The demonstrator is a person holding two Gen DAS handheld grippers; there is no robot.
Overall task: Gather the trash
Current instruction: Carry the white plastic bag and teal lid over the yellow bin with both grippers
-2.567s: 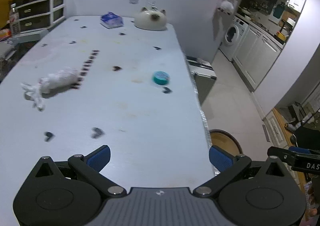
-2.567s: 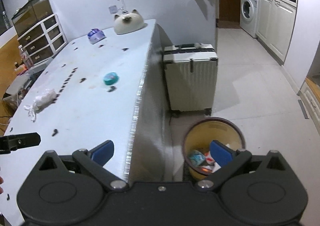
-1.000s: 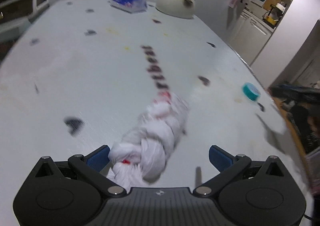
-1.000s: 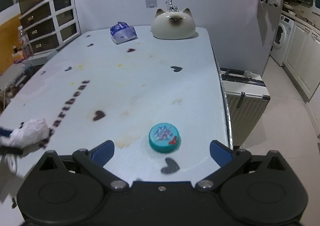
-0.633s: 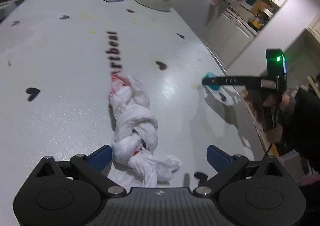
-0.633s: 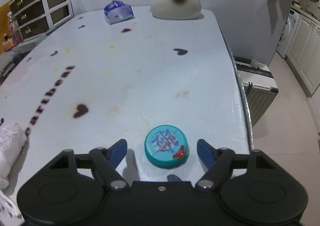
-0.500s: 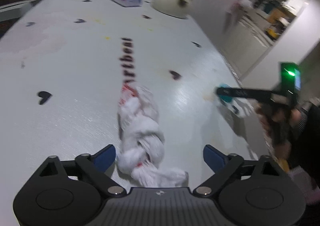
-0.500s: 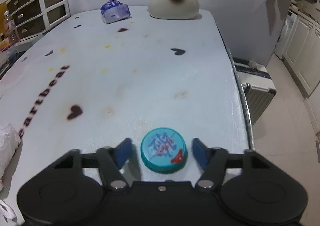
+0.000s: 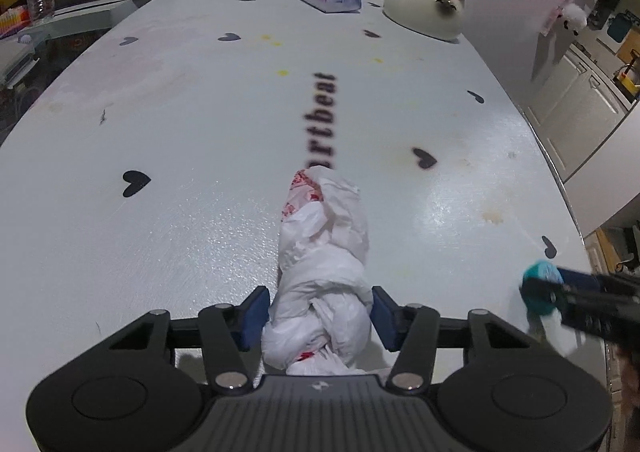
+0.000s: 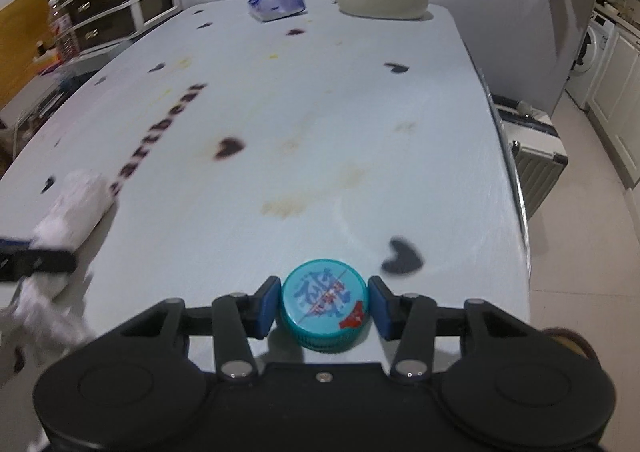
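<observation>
left gripper point(image 9: 319, 316) pads pinching knotted white plastic bag point(image 9: 324, 252), which stretches ahead on table point(image 9: 180, 131) | right gripper point(image 10: 323, 307) clamped on teal cap point(image 10: 324, 306) | only right wrist view shows suitcase point(image 10: 534, 163) beyond its right finger

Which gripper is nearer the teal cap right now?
Right. The right gripper has its fingers on both sides of the teal cap, apparently touching. The left gripper is off to the cap's left, closed around the knotted plastic bag.
</observation>
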